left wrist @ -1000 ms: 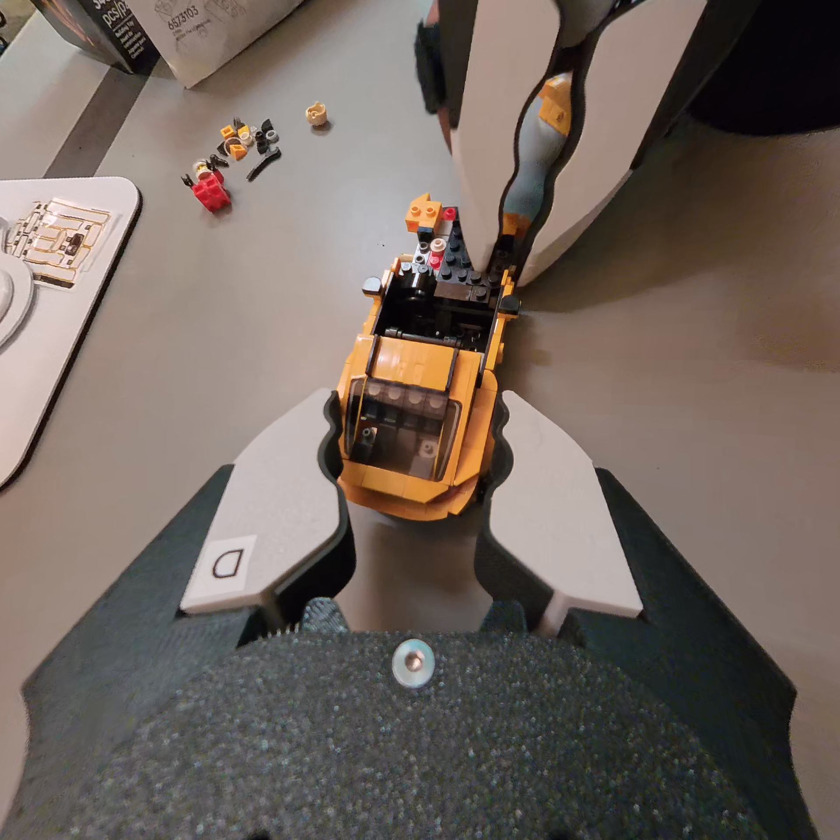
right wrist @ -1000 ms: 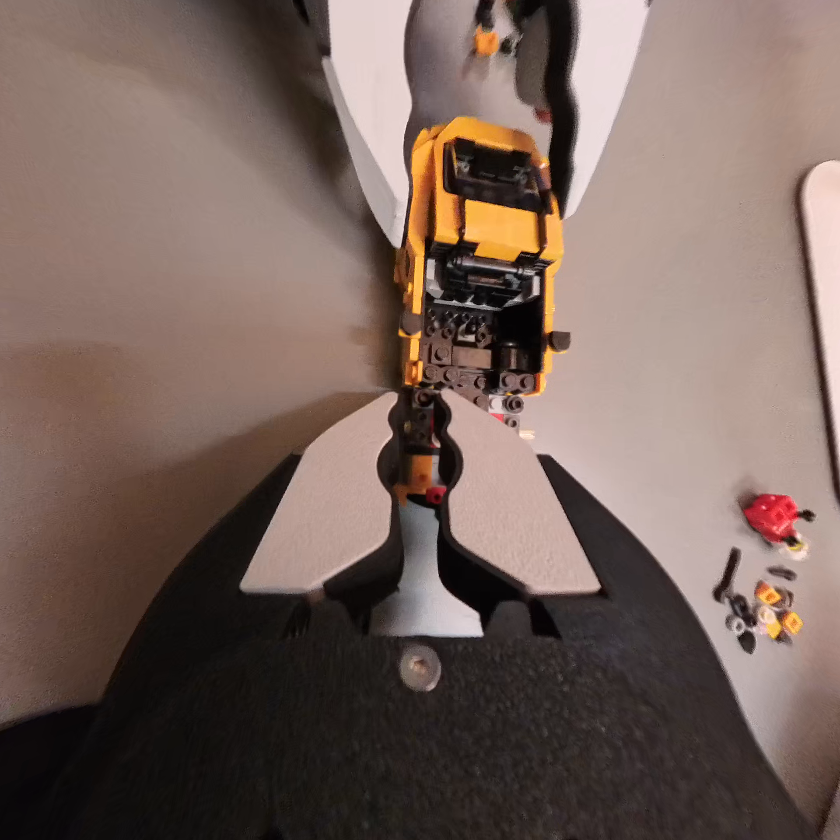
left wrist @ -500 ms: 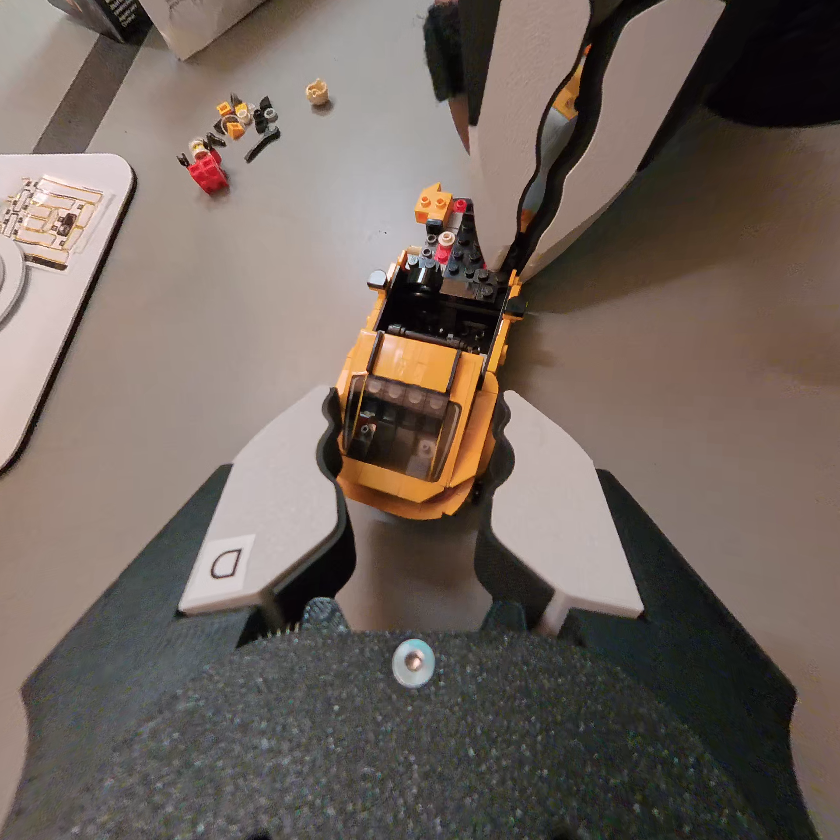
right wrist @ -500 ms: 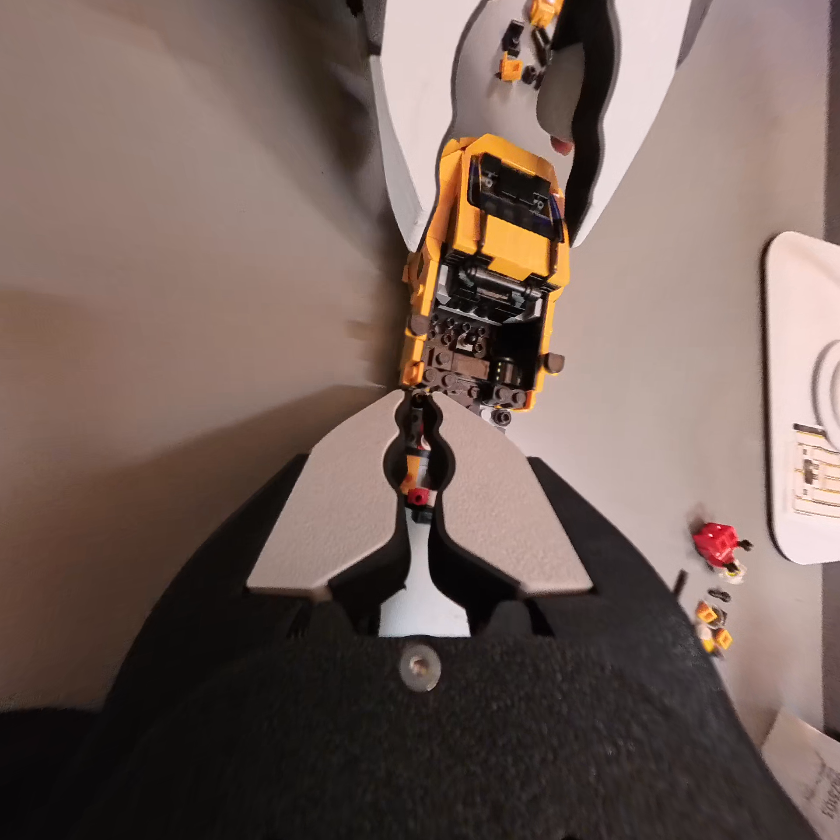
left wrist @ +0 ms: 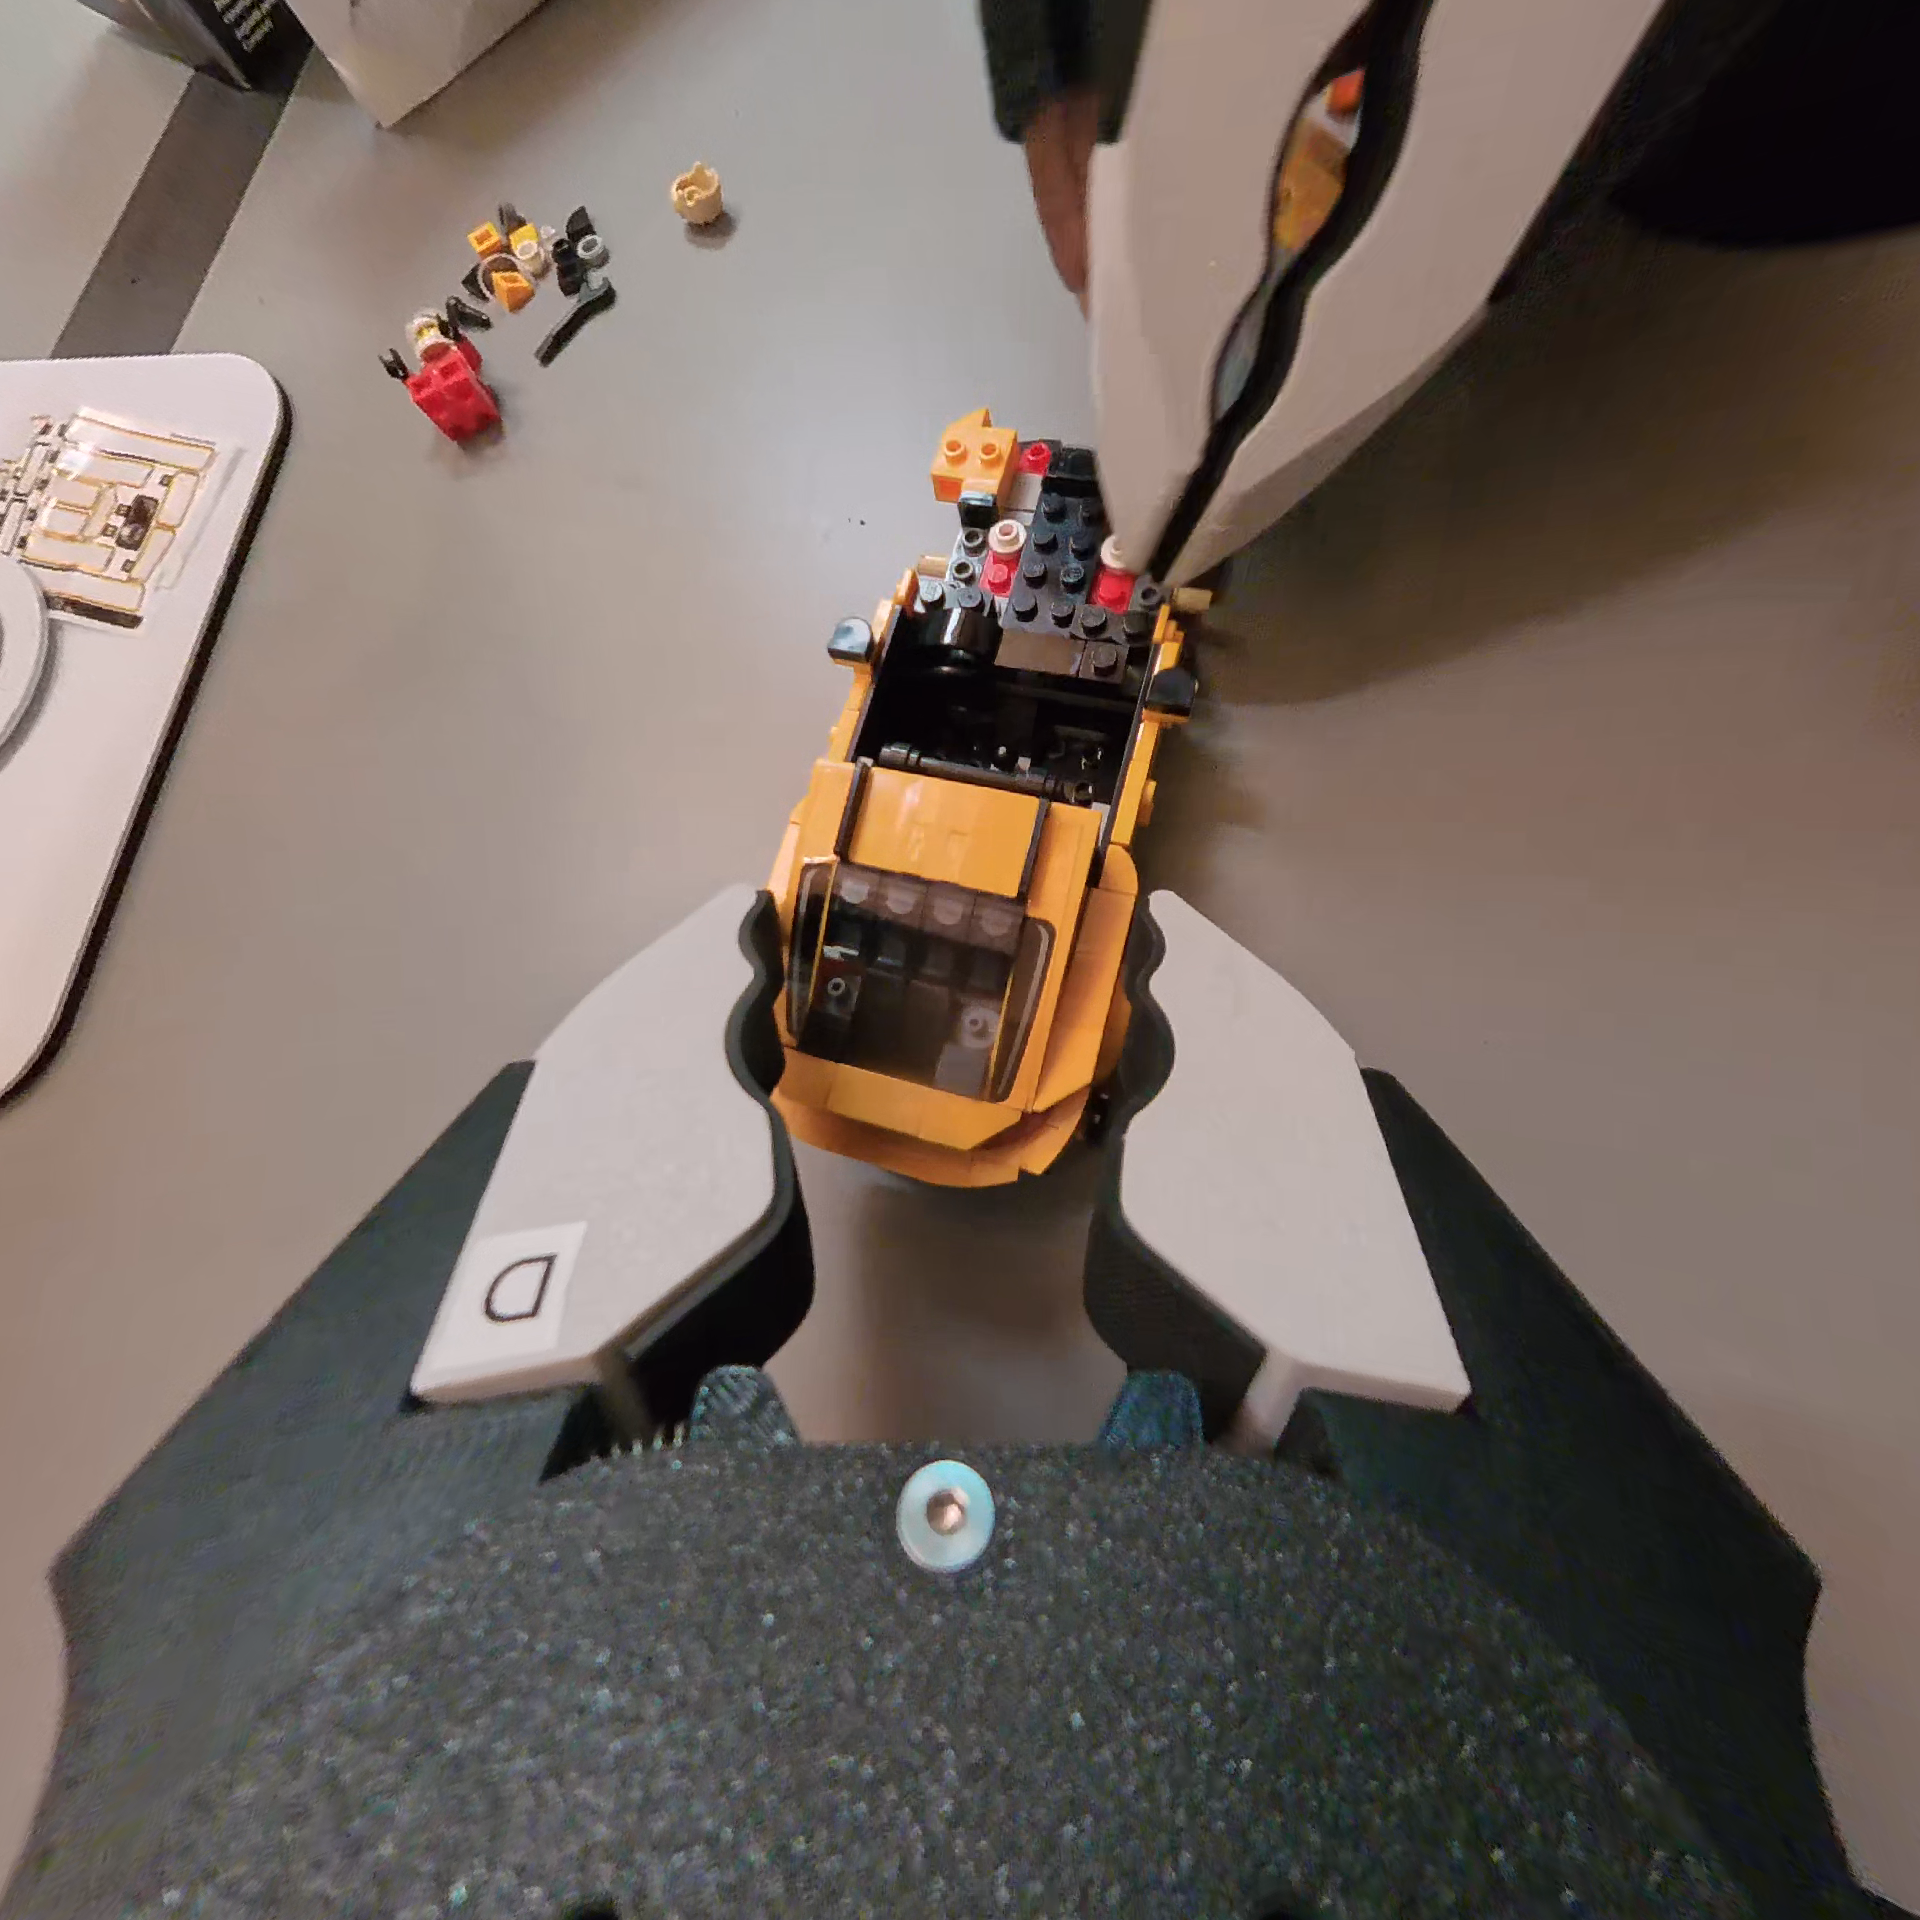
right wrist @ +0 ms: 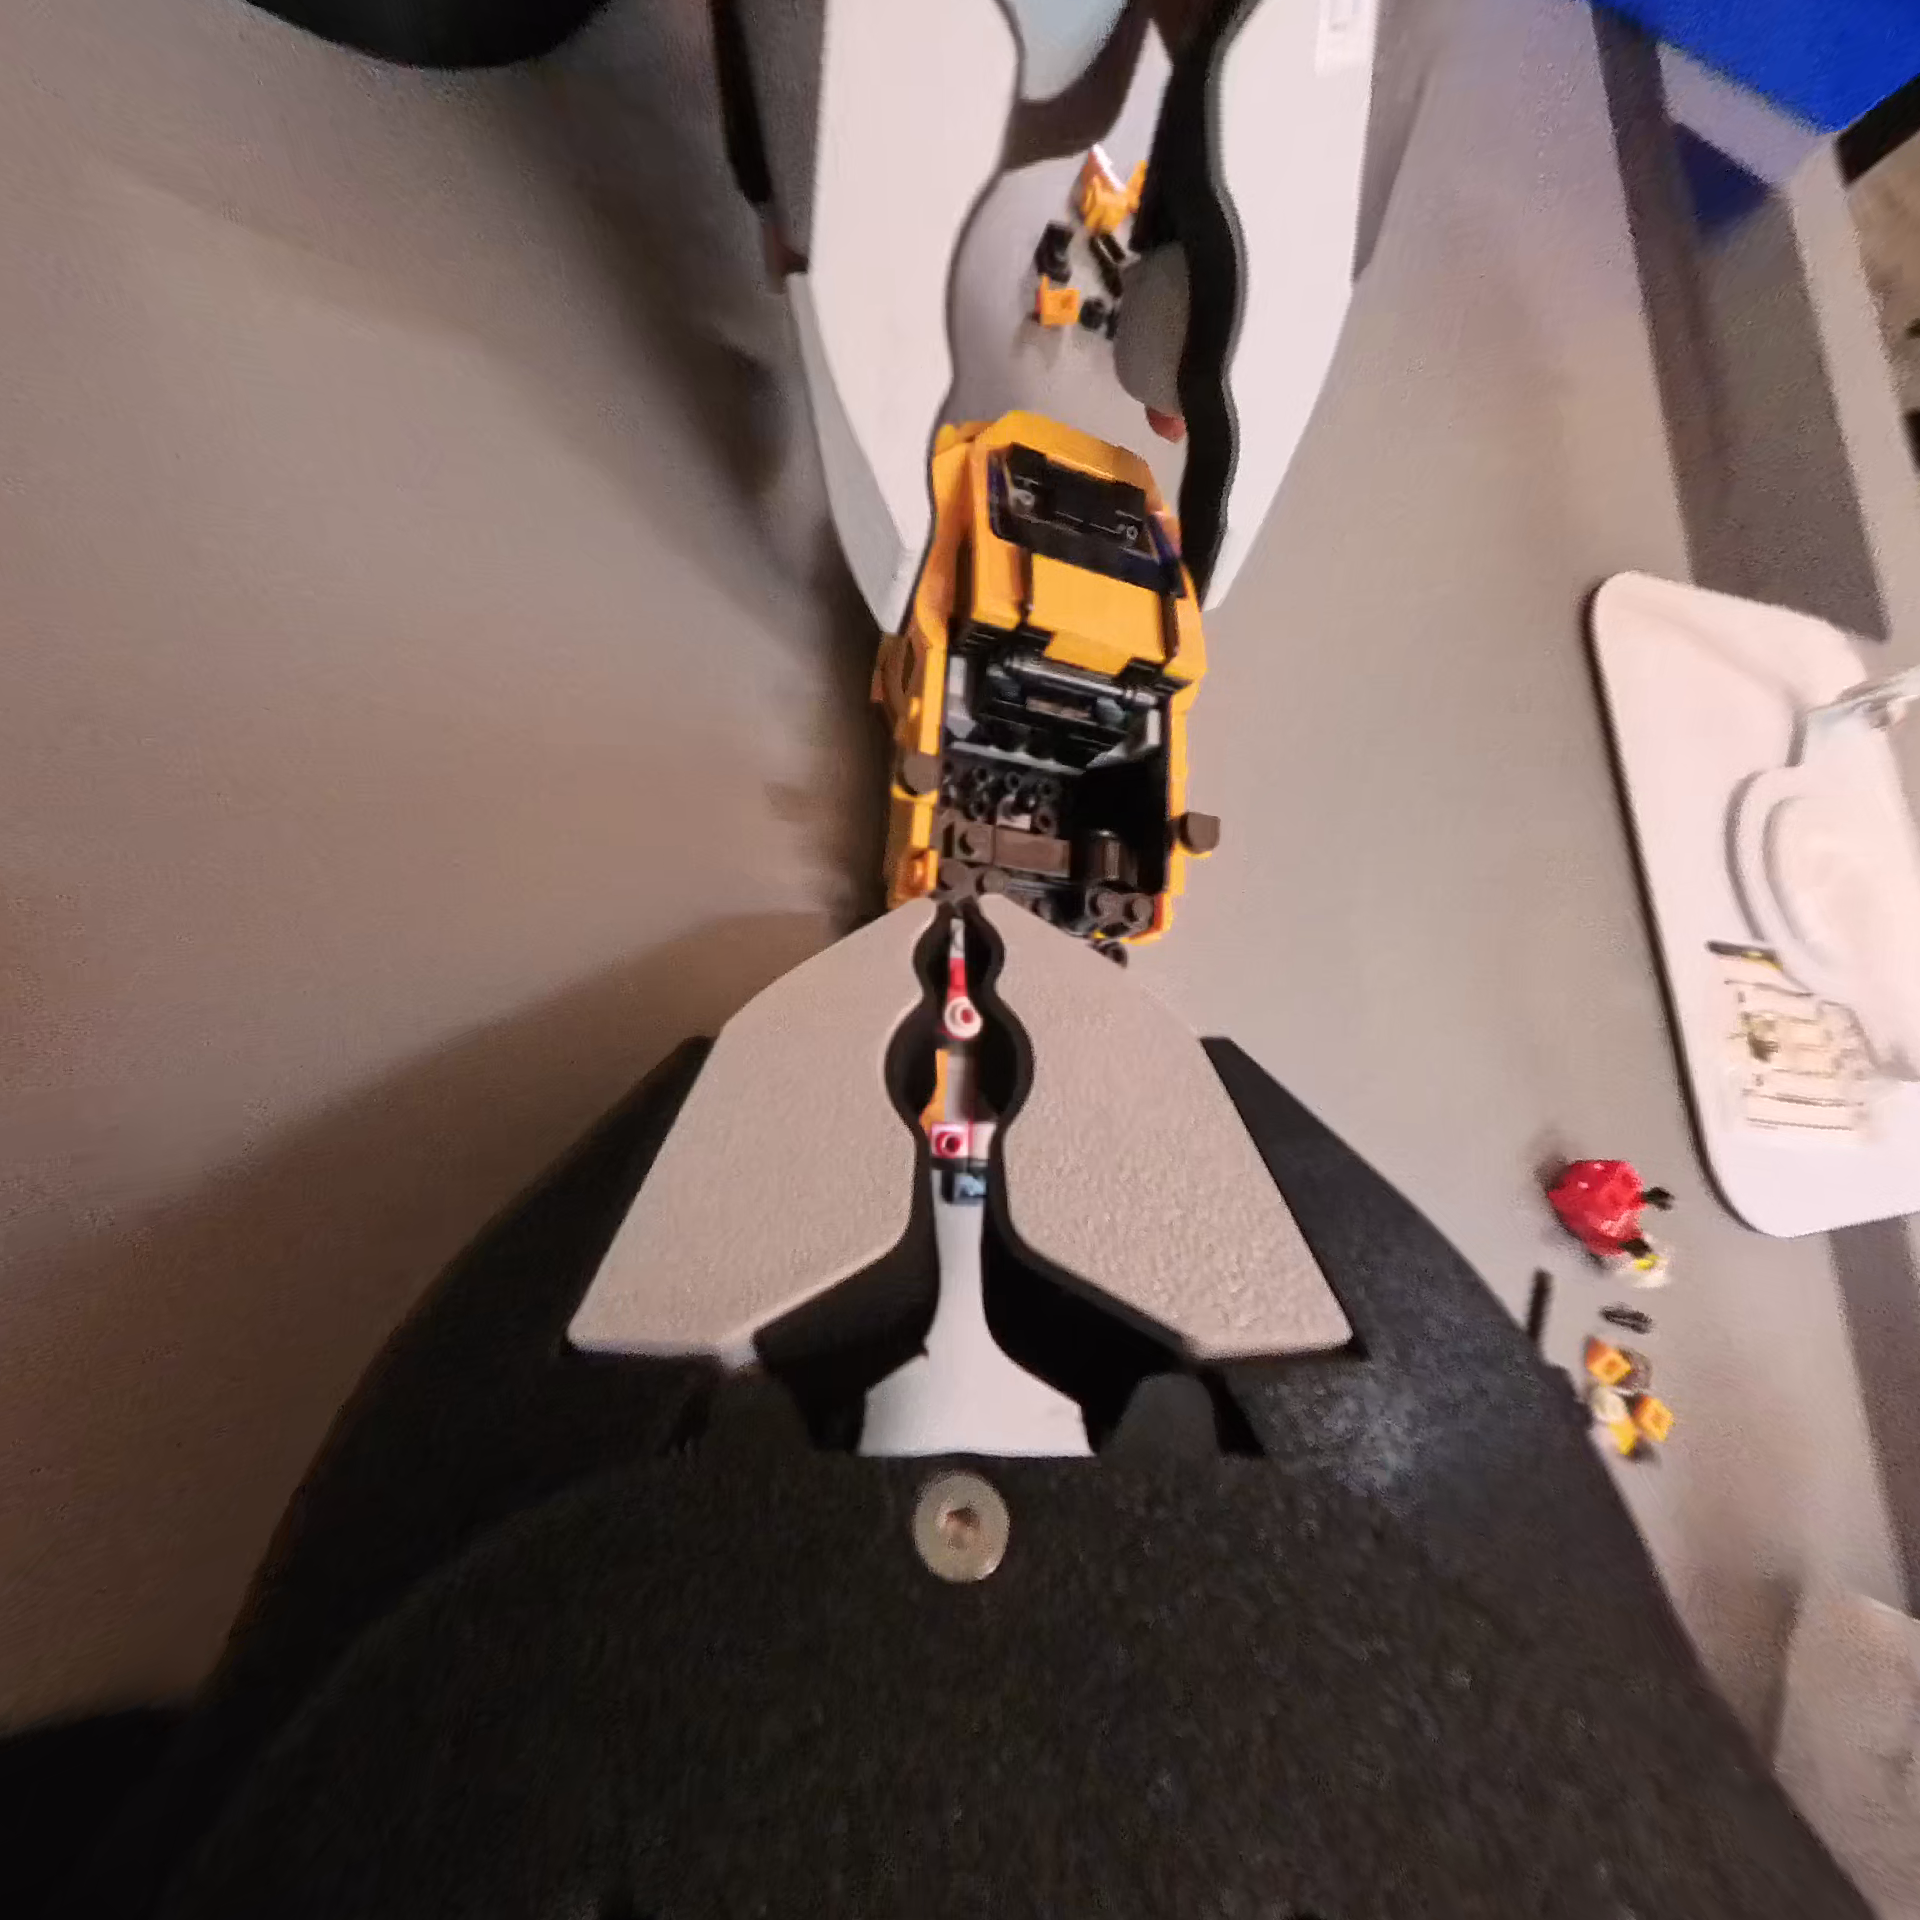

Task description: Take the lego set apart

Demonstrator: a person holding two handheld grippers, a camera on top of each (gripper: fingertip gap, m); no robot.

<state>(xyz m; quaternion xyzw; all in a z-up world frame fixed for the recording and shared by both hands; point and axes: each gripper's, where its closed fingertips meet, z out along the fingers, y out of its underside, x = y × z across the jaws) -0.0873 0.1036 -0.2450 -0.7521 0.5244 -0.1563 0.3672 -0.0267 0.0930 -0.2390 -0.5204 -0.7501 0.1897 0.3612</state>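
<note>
Setting: indoor desk or office-type worktable. Evidence: plain grey tabletop [left wrist: 520, 675]; white mat [left wrist: 125, 644] with rounded corners at one edge, bearing a printed sheet [left wrist: 104, 509]; cardboard boxes [left wrist: 416, 42] at the far edge; loose bricks [left wrist: 499, 281] scattered nearby. Room beyond not visible.

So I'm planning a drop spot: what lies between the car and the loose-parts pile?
Only bare table separates car from pile, seen in left wrist view.
</note>
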